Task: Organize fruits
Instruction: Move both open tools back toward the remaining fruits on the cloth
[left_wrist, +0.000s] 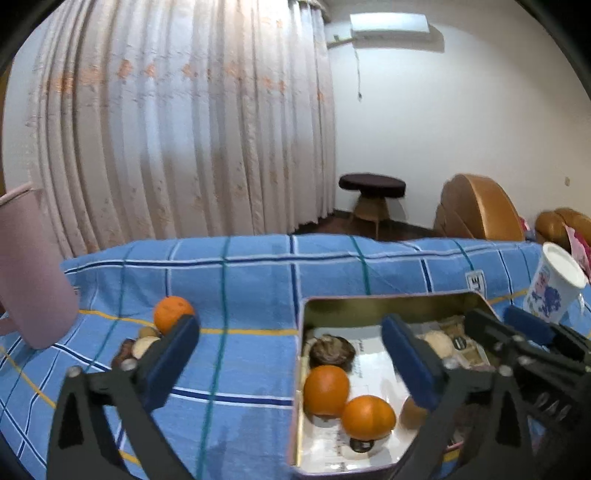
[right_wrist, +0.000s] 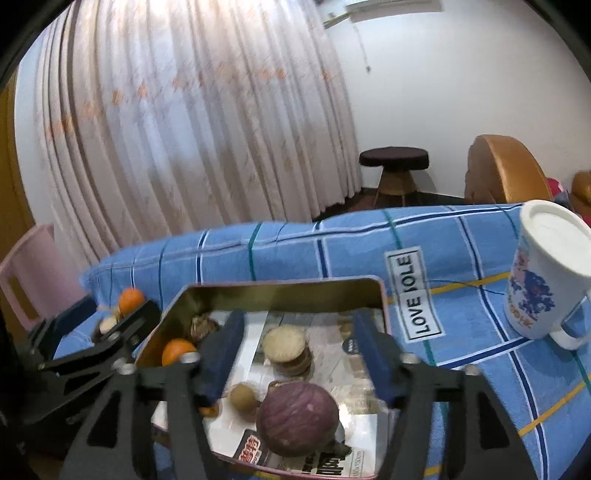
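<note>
An open metal tin (left_wrist: 369, 304) sits on the blue checked cloth. In it lie two oranges (left_wrist: 327, 389) (left_wrist: 367, 417) and a dark brown fruit (left_wrist: 331, 349). My left gripper (left_wrist: 291, 325) is open, astride the tin's left wall, holding nothing. A third orange (left_wrist: 171, 312) rests on the cloth by a small heap of nuts (left_wrist: 142, 345), just behind the left finger. In the right wrist view my right gripper (right_wrist: 299, 325) hangs open over the tin (right_wrist: 288, 286). Below it lie a purple round fruit (right_wrist: 297, 419), a small brown fruit (right_wrist: 243, 396) and a stack of biscuits (right_wrist: 288, 349), all untouched by the pads.
A white mug with blue print (right_wrist: 546, 280) stands on the cloth right of the tin. A pink jug (left_wrist: 29, 277) stands at the far left. Behind the table are a curtain, a dark stool (left_wrist: 371, 184) and brown chairs.
</note>
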